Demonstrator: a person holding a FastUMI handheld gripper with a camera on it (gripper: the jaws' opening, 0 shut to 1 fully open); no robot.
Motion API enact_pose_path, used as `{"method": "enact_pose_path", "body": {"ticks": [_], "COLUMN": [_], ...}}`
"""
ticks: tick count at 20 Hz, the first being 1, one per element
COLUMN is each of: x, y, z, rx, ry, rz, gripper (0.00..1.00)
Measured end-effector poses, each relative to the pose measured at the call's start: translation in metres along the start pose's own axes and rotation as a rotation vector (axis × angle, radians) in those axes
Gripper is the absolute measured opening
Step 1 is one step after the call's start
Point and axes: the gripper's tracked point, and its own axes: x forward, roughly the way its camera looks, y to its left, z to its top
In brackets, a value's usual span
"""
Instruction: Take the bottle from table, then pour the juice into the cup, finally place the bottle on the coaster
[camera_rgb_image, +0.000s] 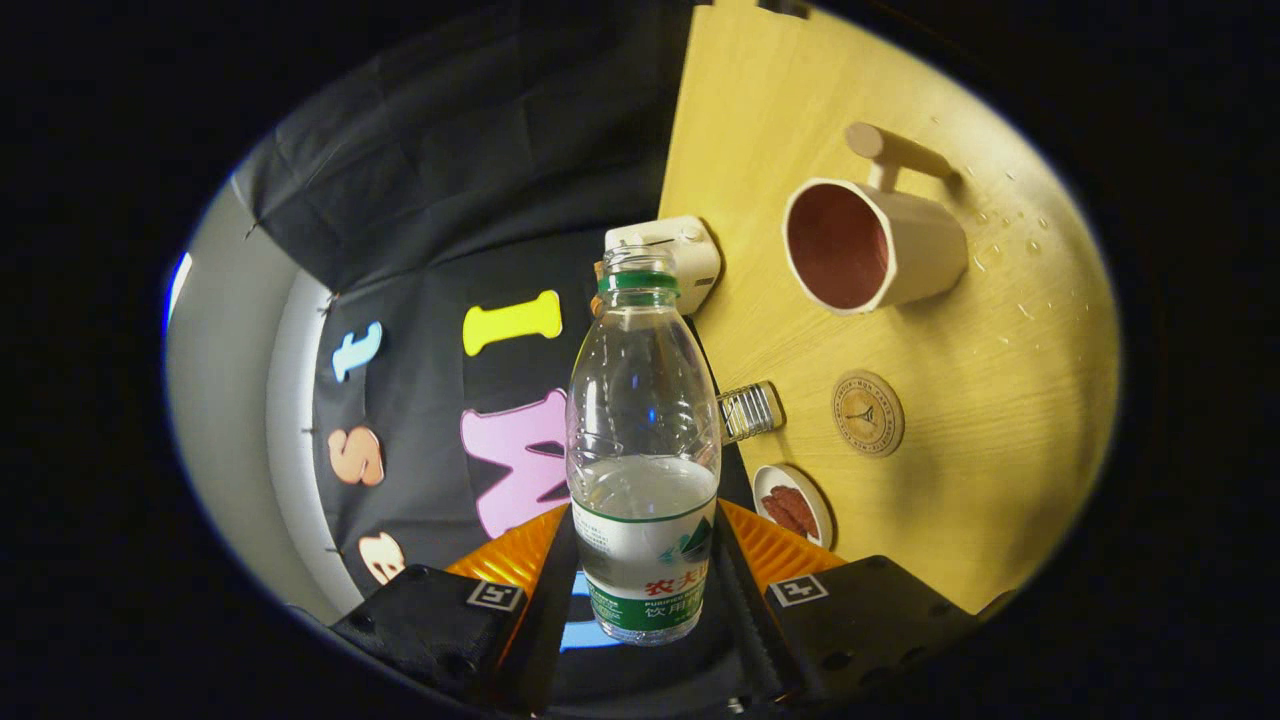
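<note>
- Tool (645, 590) clamped on bottle (643, 440), one finger pressing each side of the lower body at the label band.
- Bottle lifted off table (1000, 420); view rolled, so table stands as a slanted plane to one side and bottle points along the fingers.
- Cap off, neck open, green ring under the mouth. Clear liquid fills roughly the lower third, level just above the label.
- Cup (868, 245) well beyond the bottle mouth and off to the side, mouth turned toward the camera, inside looks empty; stubby handle on its far side.
- Coaster (867, 413), round with a printed emblem, bare, between cup and small dish (793, 503) holding something reddish-brown.
- White boxy gadget (680, 255) just behind the bottle neck; small ribbed clear object (750, 410) beside the bottle's shoulder. Identity of both unclear.
- Water droplets (1010, 250) scattered on the table beyond the cup.
- Handling, judged: thin clear plastic, light with this little liquid, walls likely to dent under hard squeeze; label band gives better friction than bare plastic. Low grip leaves the open neck free for pouring but puts a long lever above the fingers, so a slow tilt seems wise.
- Stage, judged: bottle taken, pour not yet begun; mouth needs carrying over the cup rim first.
- Risk: open neck, wet table, slosh on a quick turn.
</note>
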Motion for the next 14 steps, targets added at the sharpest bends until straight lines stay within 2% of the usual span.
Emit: {"method": "enact_pose_path", "body": {"ticks": [7, 14], "x": [-0.001, 0.001], "y": [0.006, 0.025], "z": [-0.002, 0.002], "rx": [-0.458, -1.018], "ry": [0.014, -0.052], "rz": [0.032, 0.062], "gripper": [0.74, 0.74]}}
